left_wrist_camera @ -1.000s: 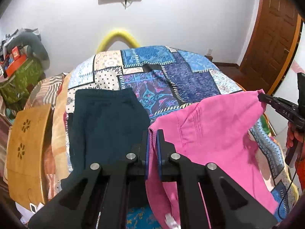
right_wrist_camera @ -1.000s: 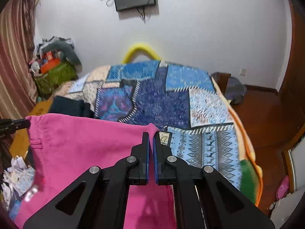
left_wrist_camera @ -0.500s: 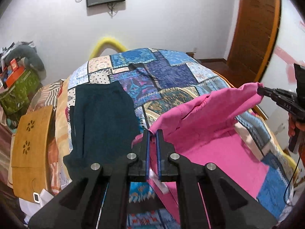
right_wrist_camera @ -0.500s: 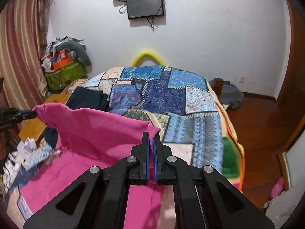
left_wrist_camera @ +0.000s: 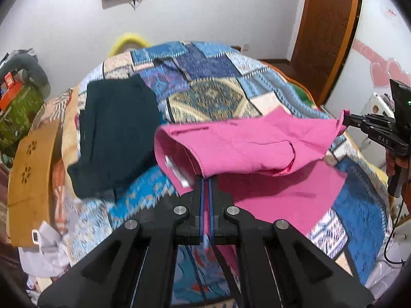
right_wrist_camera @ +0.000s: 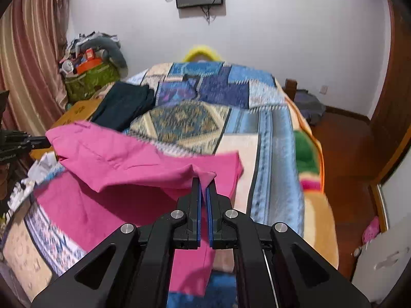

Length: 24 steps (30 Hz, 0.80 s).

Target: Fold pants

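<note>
Patchwork bedspread (left_wrist_camera: pixel 213 97) lies bare beyond pink pants (left_wrist_camera: pixel 251 141), edges pinched by left gripper (left_wrist_camera: pixel 206 179) and right gripper (right_wrist_camera: pixel 203 179).

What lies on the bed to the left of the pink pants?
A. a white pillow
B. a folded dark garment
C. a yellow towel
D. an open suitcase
B: a folded dark garment lies flat on the quilt, left of the pink pants that both claws hold.
</note>
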Tool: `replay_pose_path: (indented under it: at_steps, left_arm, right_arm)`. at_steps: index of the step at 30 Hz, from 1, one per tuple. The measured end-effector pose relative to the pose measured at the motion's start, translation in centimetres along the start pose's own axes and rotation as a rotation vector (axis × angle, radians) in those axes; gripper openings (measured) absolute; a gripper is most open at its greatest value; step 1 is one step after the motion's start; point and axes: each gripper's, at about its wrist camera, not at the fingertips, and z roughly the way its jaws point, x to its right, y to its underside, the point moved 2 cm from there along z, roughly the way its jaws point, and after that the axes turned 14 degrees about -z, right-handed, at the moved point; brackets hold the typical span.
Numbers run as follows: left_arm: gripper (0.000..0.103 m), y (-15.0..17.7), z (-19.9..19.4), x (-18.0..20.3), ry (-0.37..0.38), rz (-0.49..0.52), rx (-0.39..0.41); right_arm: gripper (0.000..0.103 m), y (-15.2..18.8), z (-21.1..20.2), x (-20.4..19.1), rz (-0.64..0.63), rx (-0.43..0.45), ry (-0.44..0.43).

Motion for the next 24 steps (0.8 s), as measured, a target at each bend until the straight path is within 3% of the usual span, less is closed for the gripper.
replay_pose_path:
  at_steps: [9, 15, 17, 18, 20, 24]
  left_arm:
    - [0.003, 4.3, 1.4, -0.8, 0.003, -0.034, -0.106]
    - [0.005, 4.7, 0.2, -1.0, -0.024, -0.041, -0.084]
    - [0.007, 4.4, -0.6, -1.0, -0.039, -0.039, -0.064]
    - [0.01, 4.3, -0.9, -1.0, -0.043, -0.039, -0.056]
    - [0.019, 3.9, -1.5, -1.0, -0.049, -0.039, -0.041]
    - [0.051, 3.0, -2.4, -0.5, -0.051, -0.044, -0.006]
  right_arm:
    - [0.003, 5.6, 1.3, -2.0, 0.03, -0.107, -0.009]
    - [0.005, 7.6, 1.1, -2.8, 0.067, -0.14, -0.009]
    - [0.011, 7.9, 0.8, -2.9, 0.066, -0.153, 0.002]
    - [0.014, 8.0, 0.5, -2.9, 0.062, -0.159, 0.012]
    - [0.032, 7.9, -0.3, -2.8, 0.063, -0.164, 0.026]
    - [0.042, 7.4, -2.1, -3.0, 0.052, -0.115, 0.045]
